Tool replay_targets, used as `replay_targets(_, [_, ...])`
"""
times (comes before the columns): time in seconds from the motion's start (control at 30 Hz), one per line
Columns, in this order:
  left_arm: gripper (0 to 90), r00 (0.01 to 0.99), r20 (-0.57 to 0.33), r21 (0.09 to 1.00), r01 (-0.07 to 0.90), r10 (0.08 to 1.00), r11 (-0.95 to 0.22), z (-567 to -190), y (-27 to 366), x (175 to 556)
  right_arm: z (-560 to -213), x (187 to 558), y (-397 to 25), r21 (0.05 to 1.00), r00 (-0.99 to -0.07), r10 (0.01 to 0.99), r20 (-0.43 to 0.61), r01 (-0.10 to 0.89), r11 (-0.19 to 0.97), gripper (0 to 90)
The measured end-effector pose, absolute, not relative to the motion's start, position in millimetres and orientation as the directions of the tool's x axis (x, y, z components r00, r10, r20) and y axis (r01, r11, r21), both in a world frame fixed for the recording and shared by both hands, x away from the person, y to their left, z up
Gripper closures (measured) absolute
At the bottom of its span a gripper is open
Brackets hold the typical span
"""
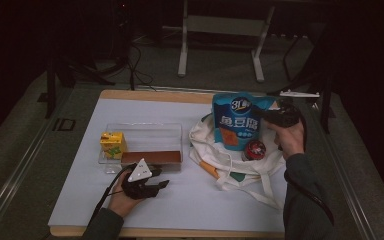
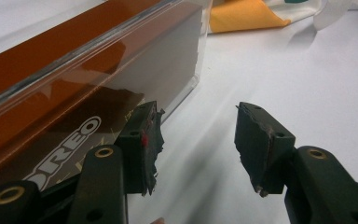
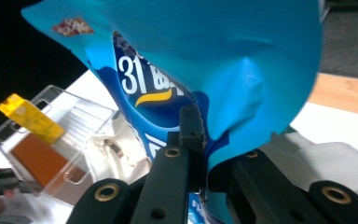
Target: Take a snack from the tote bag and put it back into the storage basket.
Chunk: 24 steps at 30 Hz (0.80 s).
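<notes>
The right tool [image 1: 275, 116] is gripping the blue snack pouch [image 1: 240, 122] by its edge, holding it upright above the canvas bag [image 1: 230, 162], long axis vertical, printed face toward the person. The left tool [image 1: 152, 186] is lying open and empty on the bench [image 1: 205, 200] beside the clear tray [image 1: 145, 137].

On the blue snack pouch [image 1: 240, 122], "31" is printed in white near the top, with three large white Chinese characters, "鱼豆腐", beneath it in the high view; the "31" above a yellow swoosh is also read on the pouch [image 3: 205, 65] in the right gripper view. On the brown biscuit box [image 2: 51, 116] inside the clear container, the pale letters "OREO" are read through the wall in the left gripper view.
</notes>
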State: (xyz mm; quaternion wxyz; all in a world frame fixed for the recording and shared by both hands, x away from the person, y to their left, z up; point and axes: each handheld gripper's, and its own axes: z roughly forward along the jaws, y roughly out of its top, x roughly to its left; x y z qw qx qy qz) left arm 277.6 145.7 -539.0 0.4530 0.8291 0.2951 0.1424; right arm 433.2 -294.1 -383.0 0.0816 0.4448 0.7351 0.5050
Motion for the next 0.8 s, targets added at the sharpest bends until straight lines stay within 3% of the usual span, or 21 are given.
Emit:
replay_targets(0.23, [48.8, 0.784, -0.031, 0.835, 0.362, 0.62, -0.415, -539, 145, 278, -380, 432, -289, 0.794, -0.58, 0.708, 0.403, 0.606, 0.045, 89.3])
replay_targets(0.8, [46.8, 0.786, -0.051, 0.841, 0.367, 0.616, -0.398, -539, 148, 278, -367, 431, -281, 0.784, -0.551, 0.707, 0.443, 0.621, -0.007, 89.5])
